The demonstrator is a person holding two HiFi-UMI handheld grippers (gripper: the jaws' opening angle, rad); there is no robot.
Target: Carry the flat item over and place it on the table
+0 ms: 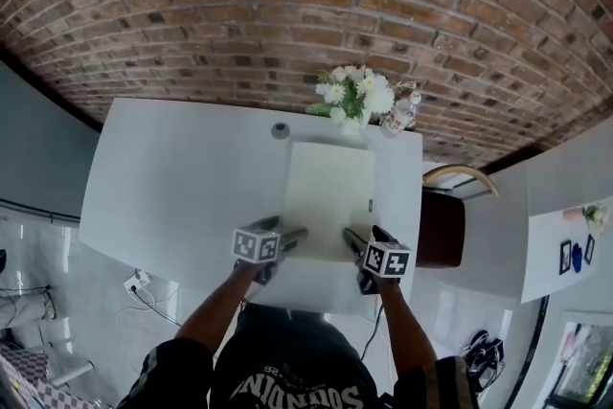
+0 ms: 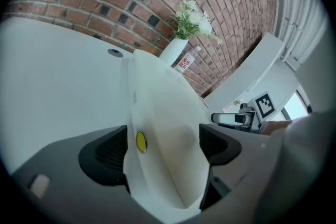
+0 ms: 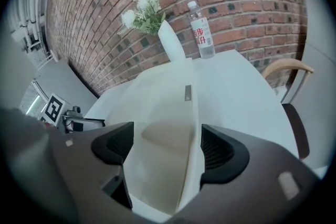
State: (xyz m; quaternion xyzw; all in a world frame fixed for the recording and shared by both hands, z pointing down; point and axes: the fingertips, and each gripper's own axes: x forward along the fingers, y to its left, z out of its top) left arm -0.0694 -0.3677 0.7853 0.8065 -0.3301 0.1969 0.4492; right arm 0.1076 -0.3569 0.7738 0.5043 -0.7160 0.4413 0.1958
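**Board down on the counter, both claws loose around its near end**

The flat board [image 1: 330, 196] lies on the white counter [image 1: 182, 177], its far end just short of the vase of white flowers [image 1: 359, 99] and its near end at the counter edge furthest from the vase. A water bottle [image 3: 201, 31] stands just beside the vase.

The left claw [image 1: 295, 237] sits at the near corner on the left as seen facing the vase. Its jaws are spread wide with the board's corner between them, and no pad seems to press on it. The right claw [image 1: 352, 238] sits at the opposite near corner. Its jaws look equally wide, and the board runs between them, apparently unpinched.

As for handling, the board looks thin, pale and smooth-faced. It is probably light and fairly stiff, and likely slippery against rubber pads. Because it is broad and long, a single grip would let it swing or sag. It is best held at the two near corners at once, pads well onto the faces, and kept level. It looks placed already, so the claws should draw back straight, away from the vase, to avoid dragging it.
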